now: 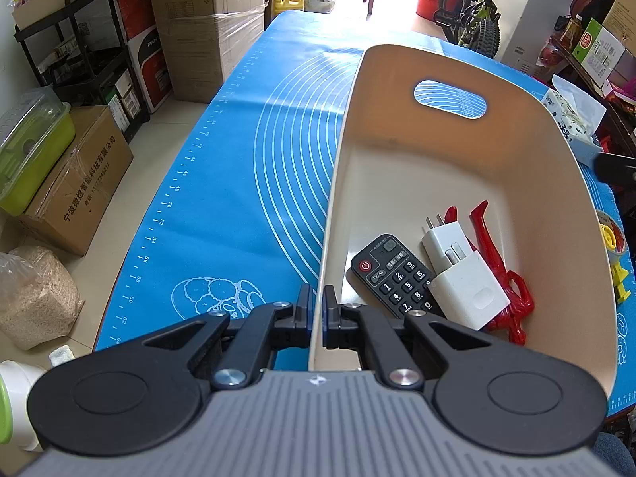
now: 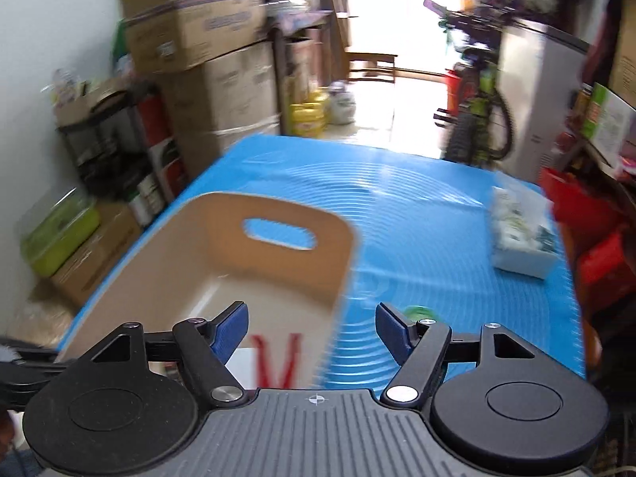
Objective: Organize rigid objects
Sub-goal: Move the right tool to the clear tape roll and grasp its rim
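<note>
A beige bin (image 1: 469, 167) with a handle slot stands on the blue mat (image 1: 246, 167). In it lie a black remote (image 1: 393, 278), two white chargers (image 1: 461, 274) and a red tool (image 1: 505, 278). My left gripper (image 1: 317, 314) is shut on the bin's left wall near its front corner. In the blurred right wrist view, my right gripper (image 2: 312, 330) is open and empty above the bin's (image 2: 222, 254) right front part, with the red tool (image 2: 278, 361) showing below it.
A tissue pack (image 1: 572, 119) (image 2: 520, 234) lies on the mat right of the bin. Yellow parts (image 1: 616, 254) and a tape roll lie at the mat's right edge. A green thing (image 2: 417, 312) lies by the right finger. Boxes and shelves line the floor left.
</note>
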`<action>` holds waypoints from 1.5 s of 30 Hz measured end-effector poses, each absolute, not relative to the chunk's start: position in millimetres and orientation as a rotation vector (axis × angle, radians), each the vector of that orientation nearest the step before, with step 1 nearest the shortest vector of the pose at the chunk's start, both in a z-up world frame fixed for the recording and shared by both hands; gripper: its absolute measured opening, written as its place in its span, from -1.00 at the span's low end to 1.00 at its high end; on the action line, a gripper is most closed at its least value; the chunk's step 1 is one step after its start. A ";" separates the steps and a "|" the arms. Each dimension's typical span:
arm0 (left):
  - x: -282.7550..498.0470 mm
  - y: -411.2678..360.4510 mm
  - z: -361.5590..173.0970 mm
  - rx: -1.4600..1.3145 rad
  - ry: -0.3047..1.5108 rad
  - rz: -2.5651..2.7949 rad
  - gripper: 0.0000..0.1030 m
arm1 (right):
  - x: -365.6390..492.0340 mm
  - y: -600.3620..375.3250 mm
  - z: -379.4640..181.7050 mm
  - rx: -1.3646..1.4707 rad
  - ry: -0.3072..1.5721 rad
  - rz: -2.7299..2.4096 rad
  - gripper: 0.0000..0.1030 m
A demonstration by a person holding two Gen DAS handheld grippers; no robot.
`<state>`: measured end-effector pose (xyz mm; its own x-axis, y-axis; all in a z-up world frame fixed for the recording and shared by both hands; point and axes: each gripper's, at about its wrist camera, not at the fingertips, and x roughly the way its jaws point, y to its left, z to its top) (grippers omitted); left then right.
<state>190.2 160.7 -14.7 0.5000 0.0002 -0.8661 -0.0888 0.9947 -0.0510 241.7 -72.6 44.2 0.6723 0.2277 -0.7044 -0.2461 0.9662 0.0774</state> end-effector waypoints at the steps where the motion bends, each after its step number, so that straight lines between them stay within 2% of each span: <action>1: 190.2 160.6 -14.7 -0.093 1.046 0.054 -0.89 | 244.1 -83.1 42.4 -0.018 0.792 0.241 0.47; 17: 189.8 160.2 -14.9 -0.088 1.046 0.056 -0.88 | 272.2 -218.5 -22.6 0.015 0.842 -0.181 0.46; 23: 189.9 160.3 -15.2 -0.088 1.046 0.058 -0.88 | 284.8 -253.1 -50.2 0.072 0.919 -0.274 0.31; 33: 190.2 160.2 -14.7 -0.082 1.046 0.060 -0.88 | 289.6 -256.3 -71.4 0.063 0.971 -0.281 0.15; 36: 190.4 160.0 -14.3 -0.082 1.047 0.061 -0.88 | 292.1 -256.0 -72.5 0.077 0.970 -0.277 0.03; 38: 190.4 159.9 -14.2 -0.080 1.047 0.061 -0.88 | 295.1 -257.8 -74.0 0.092 0.976 -0.266 -0.18; 39: 190.4 159.9 -14.1 -0.080 1.047 0.061 -0.88 | 295.9 -257.6 -74.8 0.101 0.983 -0.257 -0.22; 40: 190.5 159.9 -13.9 -0.080 1.047 0.062 -0.88 | 296.8 -257.7 -74.9 0.108 0.986 -0.250 -0.34; 41: 190.5 159.9 -13.9 -0.080 1.047 0.062 -0.88 | 296.6 -257.3 -75.2 0.116 0.989 -0.239 -0.58; 45: 190.5 159.8 -13.9 -0.080 1.047 0.062 -0.88 | 292.3 -254.5 -72.5 0.119 0.967 -0.222 -0.64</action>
<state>190.5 159.8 -13.9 0.4989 0.0130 -0.8665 -0.0893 0.9953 -0.0365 292.3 -254.5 -72.5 0.5472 -0.1344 -0.8262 0.2398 0.9708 0.0009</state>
